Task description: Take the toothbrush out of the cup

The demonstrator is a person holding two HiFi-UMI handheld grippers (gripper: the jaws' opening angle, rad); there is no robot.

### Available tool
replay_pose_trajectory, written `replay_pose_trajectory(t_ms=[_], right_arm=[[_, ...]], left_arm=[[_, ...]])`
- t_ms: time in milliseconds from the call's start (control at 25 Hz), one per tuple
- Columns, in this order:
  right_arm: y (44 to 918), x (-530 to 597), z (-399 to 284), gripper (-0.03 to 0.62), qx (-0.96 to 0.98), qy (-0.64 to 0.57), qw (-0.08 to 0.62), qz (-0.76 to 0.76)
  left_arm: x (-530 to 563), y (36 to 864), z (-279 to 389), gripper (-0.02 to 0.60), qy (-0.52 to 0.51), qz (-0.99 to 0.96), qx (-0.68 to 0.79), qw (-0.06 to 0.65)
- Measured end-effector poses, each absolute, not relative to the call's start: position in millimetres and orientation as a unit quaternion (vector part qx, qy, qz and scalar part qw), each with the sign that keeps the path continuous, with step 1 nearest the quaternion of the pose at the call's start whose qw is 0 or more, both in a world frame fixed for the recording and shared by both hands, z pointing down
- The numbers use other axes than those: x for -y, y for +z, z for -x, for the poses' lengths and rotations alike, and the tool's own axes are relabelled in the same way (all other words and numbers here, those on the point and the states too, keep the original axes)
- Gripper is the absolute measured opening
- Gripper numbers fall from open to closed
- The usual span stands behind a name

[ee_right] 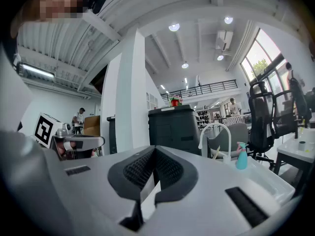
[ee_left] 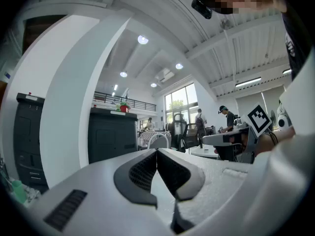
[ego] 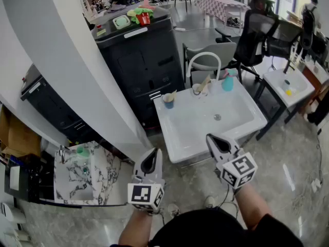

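A small blue cup [ego: 168, 101] with a toothbrush standing in it sits on the far left corner of the white sink basin [ego: 190, 133]. My left gripper [ego: 152, 153] hangs in front of the basin's near left corner, shut and empty. My right gripper [ego: 212, 139] hovers over the basin's near edge, also shut with nothing in it. In the left gripper view the pads of the left gripper [ee_left: 157, 152] meet. The right gripper [ee_right: 154, 151] looks the same in the right gripper view. The cup is hidden in both gripper views.
A white arched faucet [ego: 203, 62], a teal spray bottle [ego: 227, 82] and a second holder with a brush [ego: 201, 87] line the basin's back edge. A black cabinet [ego: 139, 55] stands behind, a white column [ego: 67, 66] and marble-topped stand [ego: 82, 174] at left, office chairs [ego: 257, 35] at right.
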State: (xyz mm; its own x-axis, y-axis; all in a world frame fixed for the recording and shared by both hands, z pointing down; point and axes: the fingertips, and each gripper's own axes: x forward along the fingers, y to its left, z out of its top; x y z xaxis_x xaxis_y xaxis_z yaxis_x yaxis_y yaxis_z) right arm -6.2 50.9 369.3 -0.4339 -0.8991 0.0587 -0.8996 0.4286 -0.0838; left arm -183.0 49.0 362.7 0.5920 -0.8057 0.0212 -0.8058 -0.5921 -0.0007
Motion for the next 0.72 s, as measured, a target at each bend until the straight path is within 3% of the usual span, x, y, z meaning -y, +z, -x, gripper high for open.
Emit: replay_pose_trajectory(t_ms=[720], right_arm=[[365,-57,-4,0.0,0.849,0.053,-0.026,-0.526]], left_arm=[[-55,361,174,0.005,0.016,-0.891,0.455,-0.003]])
